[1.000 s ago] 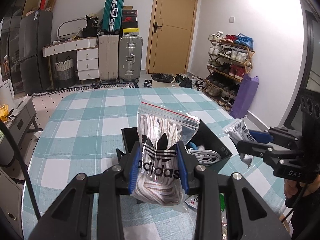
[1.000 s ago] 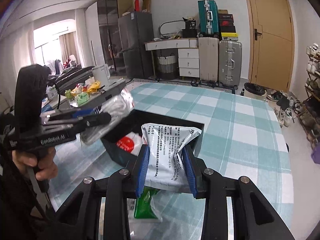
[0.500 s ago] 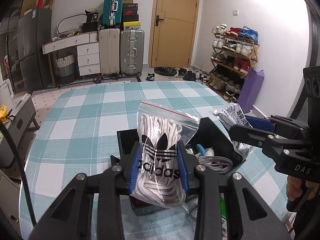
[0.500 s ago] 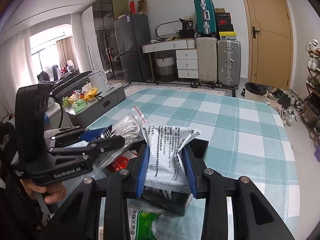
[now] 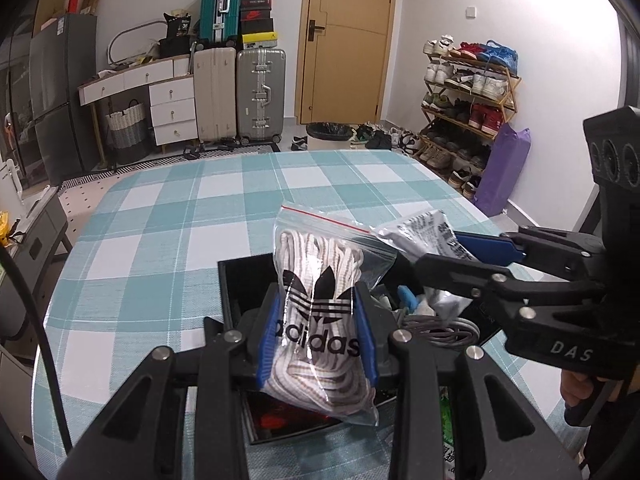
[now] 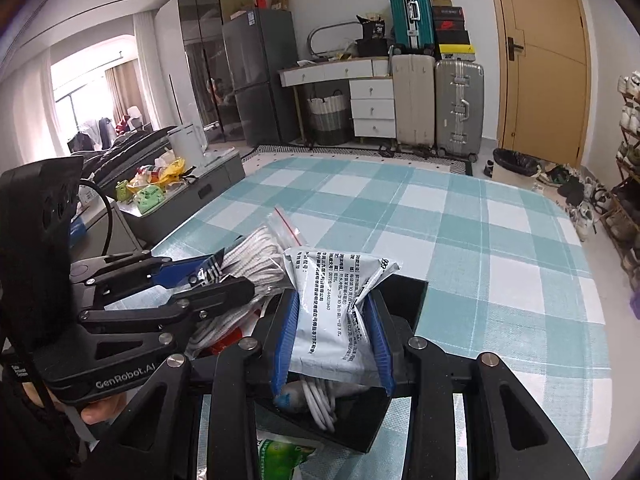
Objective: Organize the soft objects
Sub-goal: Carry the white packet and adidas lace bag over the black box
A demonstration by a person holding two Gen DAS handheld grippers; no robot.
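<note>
Left gripper (image 5: pixel 318 336): my blue pads are clamped on a clear zip bag of white laces (image 5: pixel 320 312) with a red seal strip and a black Adidas trefoil, held upright above the black box (image 5: pixel 232 280).
Right gripper (image 6: pixel 332 340): my jaws pinch a crinkled white printed pouch (image 6: pixel 328 304), upright, over the same box's right part.
Between them: the two bags stand just beside each other; I cannot tell whether they touch.
Box contents: coiled grey-white cable (image 6: pixel 320 400), something red, perhaps a packet.
Nearby: green packet (image 6: pixel 280 454) on the checked teal-and-white tablecloth (image 5: pixel 160 220), just in front of the box.
</note>
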